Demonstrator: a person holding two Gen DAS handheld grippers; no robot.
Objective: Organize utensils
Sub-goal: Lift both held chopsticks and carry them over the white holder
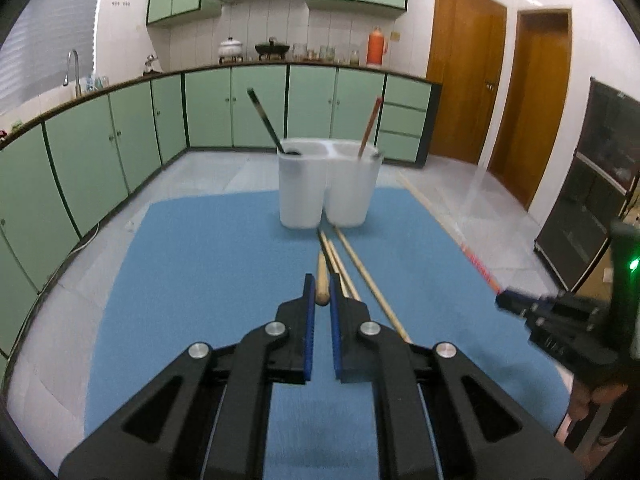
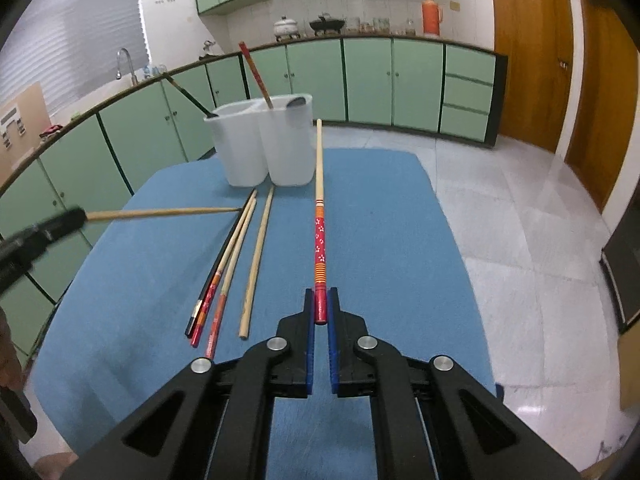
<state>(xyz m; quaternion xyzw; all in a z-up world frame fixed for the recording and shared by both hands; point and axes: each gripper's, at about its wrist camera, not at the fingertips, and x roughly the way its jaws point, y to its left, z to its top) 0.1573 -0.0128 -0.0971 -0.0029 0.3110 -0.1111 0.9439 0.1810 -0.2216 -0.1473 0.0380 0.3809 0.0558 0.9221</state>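
A white two-part holder [image 1: 326, 184] stands at the far end of the blue mat [image 1: 200, 280], with a black chopstick [image 1: 266, 122] in its left part and a red one [image 1: 370, 126] in its right. My left gripper [image 1: 322, 292] is shut on a plain wooden chopstick [image 1: 321, 280], held above the mat. My right gripper [image 2: 321, 300] is shut on a red-patterned chopstick [image 2: 319, 200] that points toward the holder [image 2: 264, 148]. Several chopsticks [image 2: 236, 264] lie on the mat [image 2: 380, 240] between the grippers. The left gripper's stick also shows in the right wrist view [image 2: 160, 213].
Green kitchen cabinets [image 1: 120, 148] run along the left and far walls. Wooden doors [image 1: 532, 100] are at the right. A dark cabinet [image 1: 592, 184] stands at the far right. The mat covers a table with tiled floor [image 2: 520, 220] beyond.
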